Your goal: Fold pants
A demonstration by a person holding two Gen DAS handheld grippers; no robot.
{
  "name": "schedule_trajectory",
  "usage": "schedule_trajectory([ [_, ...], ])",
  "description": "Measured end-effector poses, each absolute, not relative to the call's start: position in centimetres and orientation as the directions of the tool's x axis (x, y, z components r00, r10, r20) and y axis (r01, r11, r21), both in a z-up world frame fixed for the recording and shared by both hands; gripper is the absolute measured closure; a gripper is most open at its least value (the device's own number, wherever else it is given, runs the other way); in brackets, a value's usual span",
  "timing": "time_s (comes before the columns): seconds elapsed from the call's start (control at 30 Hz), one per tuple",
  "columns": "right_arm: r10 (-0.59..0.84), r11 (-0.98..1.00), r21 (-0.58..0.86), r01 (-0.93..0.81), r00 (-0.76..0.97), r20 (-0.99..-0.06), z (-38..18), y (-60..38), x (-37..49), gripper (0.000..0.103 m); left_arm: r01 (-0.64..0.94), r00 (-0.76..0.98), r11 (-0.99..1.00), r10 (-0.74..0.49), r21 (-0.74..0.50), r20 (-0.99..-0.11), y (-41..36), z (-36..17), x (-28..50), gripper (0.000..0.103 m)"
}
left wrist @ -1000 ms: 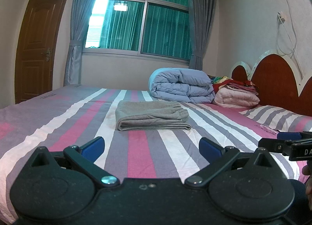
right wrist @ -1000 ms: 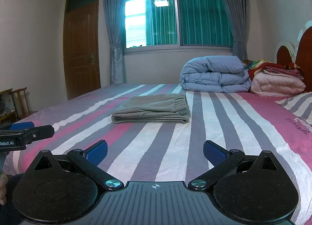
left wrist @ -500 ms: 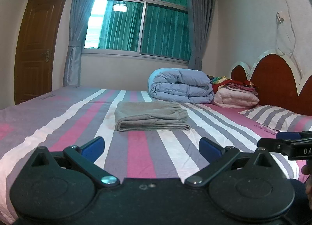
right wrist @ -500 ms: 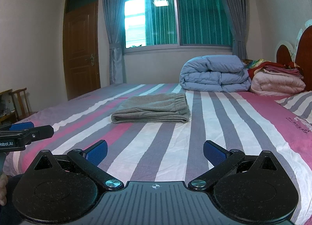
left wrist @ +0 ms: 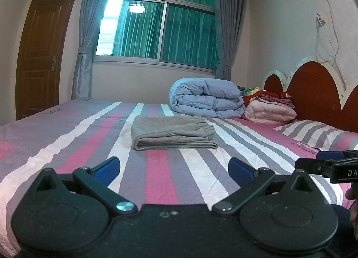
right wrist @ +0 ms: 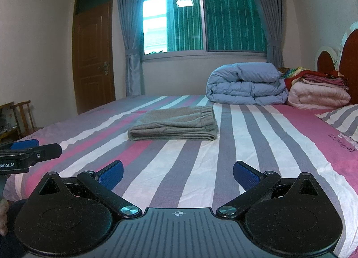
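The grey pants lie folded in a neat rectangle on the striped bed, waistband toward the far right; they also show in the right wrist view. My left gripper is open and empty, held back near the bed's front edge, well short of the pants. My right gripper is open and empty too, at the same distance. Each gripper shows at the edge of the other's view: the right one and the left one.
A rolled blue duvet and a stack of pink and red blankets lie at the far right by the red headboard. A striped pillow lies right. A wooden chair stands left of the bed.
Both grippers have drifted very slightly; the pants have not moved and both grippers stay open.
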State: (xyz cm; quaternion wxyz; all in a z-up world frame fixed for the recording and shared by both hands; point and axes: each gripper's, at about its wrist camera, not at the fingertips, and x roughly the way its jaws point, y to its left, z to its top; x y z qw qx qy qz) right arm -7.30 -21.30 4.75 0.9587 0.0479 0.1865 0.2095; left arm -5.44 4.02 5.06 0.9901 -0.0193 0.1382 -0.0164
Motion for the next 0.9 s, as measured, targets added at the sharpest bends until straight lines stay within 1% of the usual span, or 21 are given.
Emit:
schedule_trajectory([
  [0.7,0.417,0.909,0.172,-0.380,0.844,-0.338,4.79,-21.03,-7.44,0.000,0.042,0.963,0.998,-0.050,-0.036,-0.264,4.41,5.09,-5.36,0.006],
  [0.9,0.417,0.909,0.171,-0.380,0.844,-0.337,4.84,-20.99,-7.49,0.000,0.059,0.967,0.997,-0.068,-0.043,-0.244,4.76,5.10,-5.61,0.009],
])
